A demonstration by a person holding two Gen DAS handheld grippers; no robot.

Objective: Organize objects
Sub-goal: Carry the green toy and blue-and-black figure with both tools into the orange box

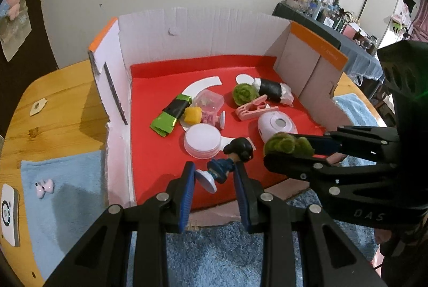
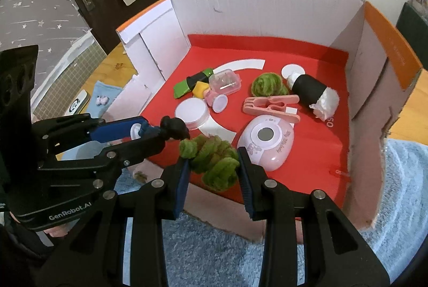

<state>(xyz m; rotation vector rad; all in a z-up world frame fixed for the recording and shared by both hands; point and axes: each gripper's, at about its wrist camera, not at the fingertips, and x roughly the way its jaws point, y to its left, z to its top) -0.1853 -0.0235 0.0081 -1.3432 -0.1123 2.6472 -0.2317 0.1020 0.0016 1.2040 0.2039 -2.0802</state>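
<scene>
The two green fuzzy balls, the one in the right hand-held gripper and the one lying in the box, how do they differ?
The held green ball is clamped in the right hand-held gripper above the box's front edge; the loose green ball rests on the red box floor. The held one touches only the pads; the loose one lies against the black-and-white roll. Both are mossy-green tangles of fuzzy cord.

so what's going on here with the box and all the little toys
A person holds a gripper in each hand over the front of a red-floored cardboard box. The left gripper is shut on a small dark-haired figurine; the right gripper is shut on a green fuzzy ball. Other toys already lie inside.
</scene>
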